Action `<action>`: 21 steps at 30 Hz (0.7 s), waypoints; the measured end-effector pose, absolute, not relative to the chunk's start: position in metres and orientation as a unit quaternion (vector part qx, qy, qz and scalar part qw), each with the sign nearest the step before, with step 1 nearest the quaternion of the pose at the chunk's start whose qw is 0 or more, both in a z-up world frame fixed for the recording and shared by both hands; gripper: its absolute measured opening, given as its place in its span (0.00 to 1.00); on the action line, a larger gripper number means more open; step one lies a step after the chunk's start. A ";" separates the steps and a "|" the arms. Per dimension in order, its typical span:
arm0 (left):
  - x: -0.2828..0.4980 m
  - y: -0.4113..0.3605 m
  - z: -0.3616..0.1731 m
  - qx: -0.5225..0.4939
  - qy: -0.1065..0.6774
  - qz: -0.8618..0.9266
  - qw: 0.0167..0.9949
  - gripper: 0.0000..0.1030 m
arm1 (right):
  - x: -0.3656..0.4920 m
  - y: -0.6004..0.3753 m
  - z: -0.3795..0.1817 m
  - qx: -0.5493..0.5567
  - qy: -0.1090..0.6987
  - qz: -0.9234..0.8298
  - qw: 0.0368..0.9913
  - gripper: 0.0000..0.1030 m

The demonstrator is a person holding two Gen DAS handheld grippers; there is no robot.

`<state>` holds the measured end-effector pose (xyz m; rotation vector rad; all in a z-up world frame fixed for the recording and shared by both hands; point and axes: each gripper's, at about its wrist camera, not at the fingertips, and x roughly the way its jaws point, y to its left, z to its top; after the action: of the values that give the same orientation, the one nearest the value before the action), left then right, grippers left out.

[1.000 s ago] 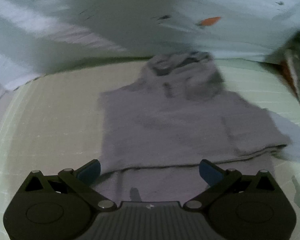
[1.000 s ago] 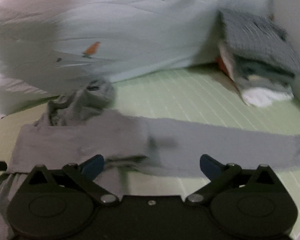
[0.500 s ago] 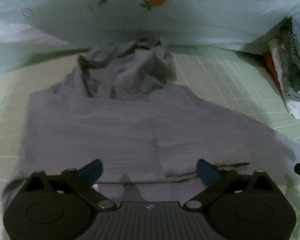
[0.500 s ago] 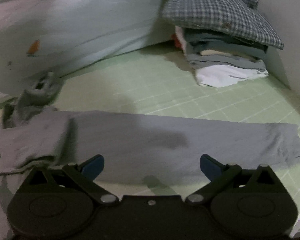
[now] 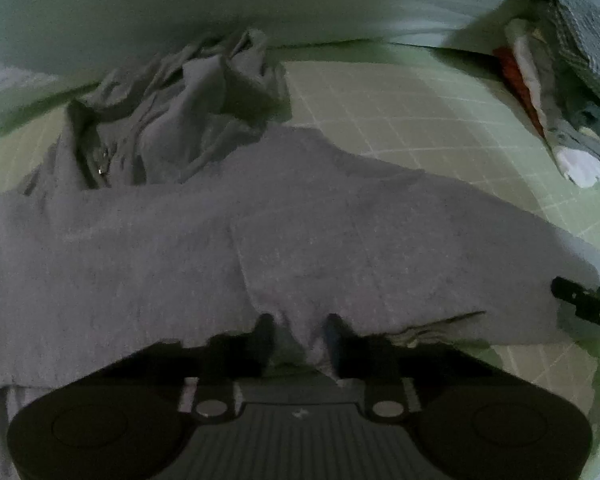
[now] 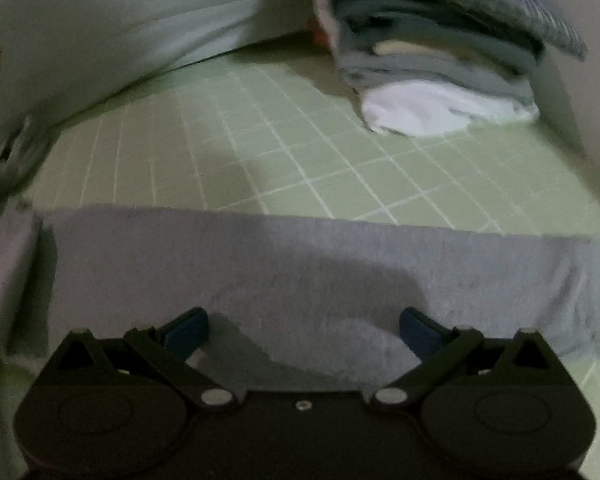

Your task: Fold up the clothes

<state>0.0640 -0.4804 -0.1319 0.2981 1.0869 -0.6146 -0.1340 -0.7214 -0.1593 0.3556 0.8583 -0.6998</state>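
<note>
In the left wrist view, the left gripper has its fingers drawn close together, pinching the near edge of the grey hoodie at the lower centre. Only this view shows the crumpled hood in the upper left, and the tip of the other tool at the right edge. The right wrist view shows the right gripper spread wide over the flat grey sleeve, which crosses the green checked sheet. The stack of folded clothes, upper right, is clearer here.
</note>
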 end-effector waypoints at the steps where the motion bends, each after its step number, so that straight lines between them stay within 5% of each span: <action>1: 0.063 -0.480 -0.131 0.144 0.502 -0.284 0.804 0.12 | -0.132 -0.721 -0.159 0.165 0.406 -0.331 0.836 1.00; 7: 0.057 -0.478 -0.119 0.162 0.465 -0.289 0.821 0.03 | -0.130 -0.720 -0.157 0.163 0.408 -0.325 0.837 1.00; 21: 0.097 -0.384 -0.060 0.177 0.371 -0.171 0.895 0.03 | -0.129 -0.718 -0.156 0.168 0.405 -0.337 0.833 1.00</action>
<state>0.0973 -0.3844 -0.0595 0.3662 0.7696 -0.3553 -0.1289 -0.7178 -0.1557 0.3556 0.8590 -0.7151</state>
